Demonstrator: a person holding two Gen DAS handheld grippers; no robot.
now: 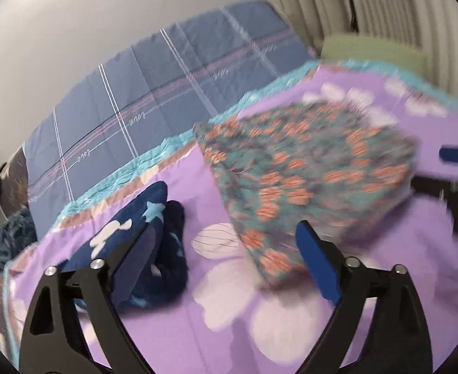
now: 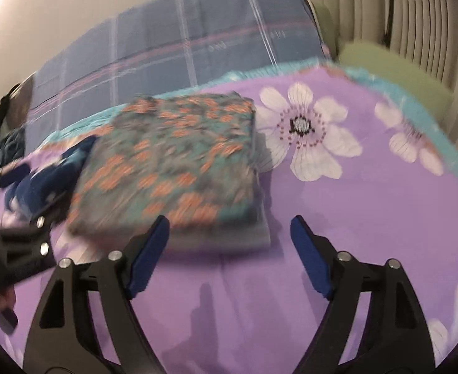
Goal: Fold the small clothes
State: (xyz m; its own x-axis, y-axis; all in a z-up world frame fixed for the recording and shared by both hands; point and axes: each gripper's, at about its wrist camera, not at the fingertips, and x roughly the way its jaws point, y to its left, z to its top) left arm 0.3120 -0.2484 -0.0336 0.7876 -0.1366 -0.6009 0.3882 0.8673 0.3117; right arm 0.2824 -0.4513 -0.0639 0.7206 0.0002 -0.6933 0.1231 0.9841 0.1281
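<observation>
Gaping wide, both grippers hold nothing: the left gripper (image 1: 229, 255) and the right gripper (image 2: 229, 249) hover over the purple sheet (image 2: 369, 218). A folded floral garment (image 2: 172, 168) lies flat at 11 o'clock from the right jaws, blurred. Navy clothes (image 1: 154, 237) sit bunched at 10 o'clock from the left jaws, beside it.

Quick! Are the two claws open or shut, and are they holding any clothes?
Left claw: open, holding nothing; the folded teal-and-orange flowery cloth lies just ahead.
Right claw: open, holding nothing.
</observation>
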